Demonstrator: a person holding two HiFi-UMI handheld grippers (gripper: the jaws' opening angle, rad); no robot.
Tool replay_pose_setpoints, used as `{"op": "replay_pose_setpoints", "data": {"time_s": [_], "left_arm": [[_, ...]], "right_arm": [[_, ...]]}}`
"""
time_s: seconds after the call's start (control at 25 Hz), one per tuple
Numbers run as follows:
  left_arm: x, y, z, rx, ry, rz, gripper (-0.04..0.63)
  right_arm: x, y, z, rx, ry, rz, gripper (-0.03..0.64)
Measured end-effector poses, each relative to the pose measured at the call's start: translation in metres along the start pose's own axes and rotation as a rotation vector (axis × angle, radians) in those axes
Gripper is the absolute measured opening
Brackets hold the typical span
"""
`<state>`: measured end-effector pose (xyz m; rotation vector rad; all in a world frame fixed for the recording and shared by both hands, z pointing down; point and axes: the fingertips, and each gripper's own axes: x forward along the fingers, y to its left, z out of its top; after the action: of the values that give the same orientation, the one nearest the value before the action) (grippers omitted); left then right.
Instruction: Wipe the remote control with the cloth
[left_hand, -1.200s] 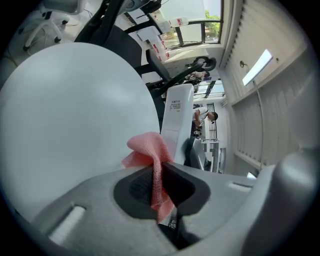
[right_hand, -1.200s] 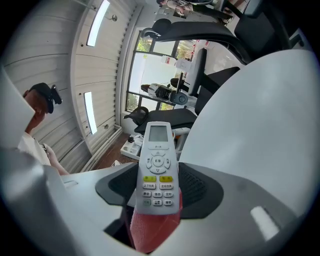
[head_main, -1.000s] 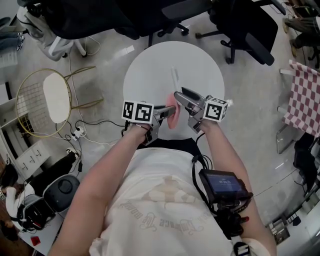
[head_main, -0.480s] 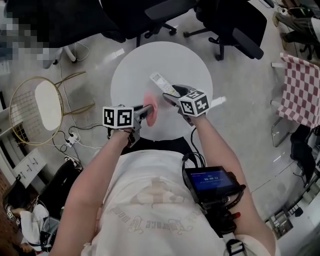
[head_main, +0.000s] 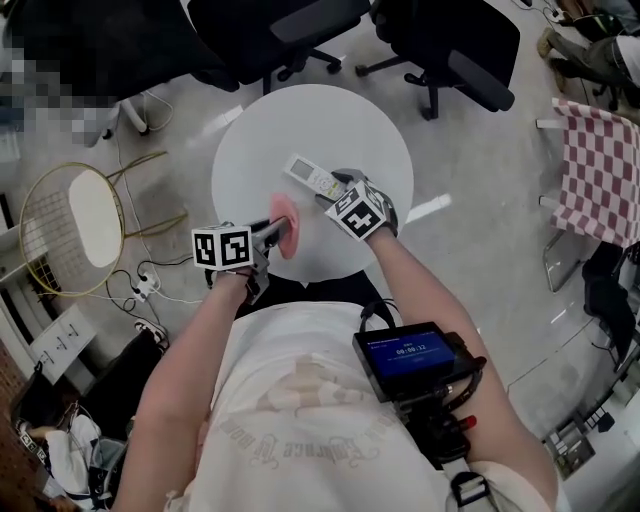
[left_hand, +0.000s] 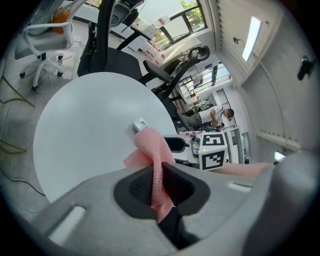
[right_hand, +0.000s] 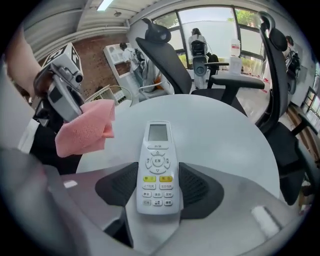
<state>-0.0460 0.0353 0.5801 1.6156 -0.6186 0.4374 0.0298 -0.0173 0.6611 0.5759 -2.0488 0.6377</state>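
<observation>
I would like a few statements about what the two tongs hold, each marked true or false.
1. The left tongs are shut on the pink cloth. True.
2. The remote control lies free on the round table. False: the right tongs are shut on it.
3. The pink cloth is draped over the remote control. False: it hangs apart from it, off to one side.
4. The remote control's buttons face the right gripper view's camera. True.

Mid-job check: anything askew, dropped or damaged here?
Nothing stands out. The remote sits straight between the right gripper's jaws, buttons up. The cloth is pinched in the left gripper, not touching the remote. No spill shows on the table.
</observation>
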Motion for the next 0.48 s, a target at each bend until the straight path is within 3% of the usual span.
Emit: {"op": "replay_pose_setpoints", "data": {"time_s": [0.32, 0.48], "left_arm": [[-0.012, -0.004, -0.013, 0.017, -0.076, 0.032, 0.031], [-0.027, -0.007, -0.005, 0.049, -0.171, 0.056, 0.031]], "right_arm": [[-0.025, 0.001, 0.001, 0.035, -0.091, 0.005, 0.250], [-0.054, -0.002, 0.017, 0.092, -0.206, -0.024, 0.138]]}}
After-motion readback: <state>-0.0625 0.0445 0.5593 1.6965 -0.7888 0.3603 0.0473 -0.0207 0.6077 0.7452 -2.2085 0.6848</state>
